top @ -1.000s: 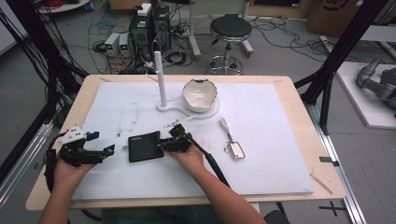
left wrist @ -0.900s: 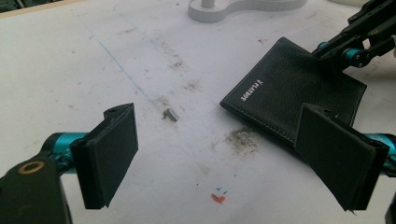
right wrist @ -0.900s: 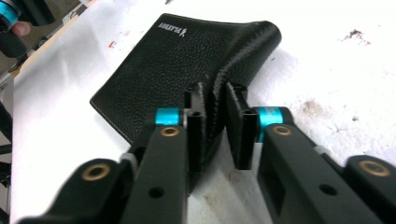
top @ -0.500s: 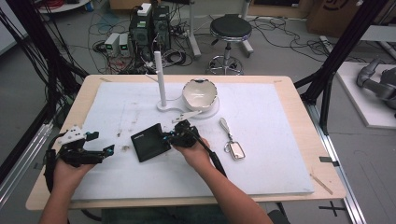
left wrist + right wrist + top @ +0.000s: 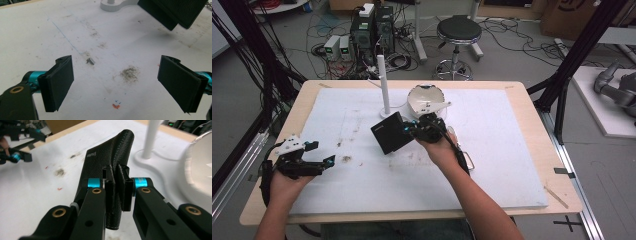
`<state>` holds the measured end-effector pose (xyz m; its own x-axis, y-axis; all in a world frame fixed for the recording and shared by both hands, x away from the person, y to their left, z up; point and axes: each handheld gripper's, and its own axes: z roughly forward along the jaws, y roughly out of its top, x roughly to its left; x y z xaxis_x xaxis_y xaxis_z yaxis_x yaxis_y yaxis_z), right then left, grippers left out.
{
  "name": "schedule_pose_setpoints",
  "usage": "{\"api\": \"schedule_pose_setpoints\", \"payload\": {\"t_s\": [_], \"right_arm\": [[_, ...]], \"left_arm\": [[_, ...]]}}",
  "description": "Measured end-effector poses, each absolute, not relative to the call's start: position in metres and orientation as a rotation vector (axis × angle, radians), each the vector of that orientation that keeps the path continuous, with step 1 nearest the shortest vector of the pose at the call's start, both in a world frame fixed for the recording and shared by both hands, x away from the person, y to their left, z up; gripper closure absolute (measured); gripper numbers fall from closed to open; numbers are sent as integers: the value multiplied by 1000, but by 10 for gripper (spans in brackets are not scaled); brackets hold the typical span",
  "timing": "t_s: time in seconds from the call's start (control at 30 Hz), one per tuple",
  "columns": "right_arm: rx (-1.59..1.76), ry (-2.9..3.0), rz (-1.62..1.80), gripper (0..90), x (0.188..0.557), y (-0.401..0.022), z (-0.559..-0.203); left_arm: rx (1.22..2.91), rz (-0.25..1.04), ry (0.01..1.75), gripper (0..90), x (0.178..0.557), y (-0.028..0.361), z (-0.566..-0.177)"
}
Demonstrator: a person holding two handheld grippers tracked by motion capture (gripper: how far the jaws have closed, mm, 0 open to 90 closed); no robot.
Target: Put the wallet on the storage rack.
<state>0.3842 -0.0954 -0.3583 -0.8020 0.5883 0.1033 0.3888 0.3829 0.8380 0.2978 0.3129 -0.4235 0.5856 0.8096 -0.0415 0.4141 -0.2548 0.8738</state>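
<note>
A black textured wallet [image 5: 388,132] hangs tilted in the air above the white mat, with my right gripper [image 5: 419,129] shut on its right edge. In the right gripper view the wallet [image 5: 107,162] stands on edge, pinched between the two black pads [image 5: 117,192]. My left gripper [image 5: 314,159] rests low at the mat's front left, open, with nothing between its wide-set jaws [image 5: 115,82]. From the left gripper view, the lifted wallet [image 5: 175,11] shows at the top right, casting a shadow on the mat.
A white post on a flat base [image 5: 384,85] and a white bowl-shaped shade [image 5: 424,98] stand at the back middle. A small metal item [image 5: 467,160] lies right of my right forearm. Smudges mark the mat [image 5: 512,150]; a black stool [image 5: 458,30] and cables lie beyond the table.
The right gripper closed on the wallet, lifted it off the mat and carried it up and toward the bowl, tilting it. The left gripper stayed where it was.
</note>
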Motion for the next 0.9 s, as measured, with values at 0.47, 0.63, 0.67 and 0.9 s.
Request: {"api": "schedule_pose_setpoints", "payload": {"t_s": [0.47,0.63,0.67,0.9], "right_arm": [[908,2314,1363,860,402,-130,-324],[920,2277,1348,861,413,-137,-312],[923,2269,1342,861,417,-139,-309],[936,2233,1312,861,433,-146,-296]], "left_arm": [[1880,527,991,136,298,312,-425],[1880,524,989,136,299,310,-425],[1883,525,988,136,299,310,-425],[1883,525,991,136,299,312,-425]]}}
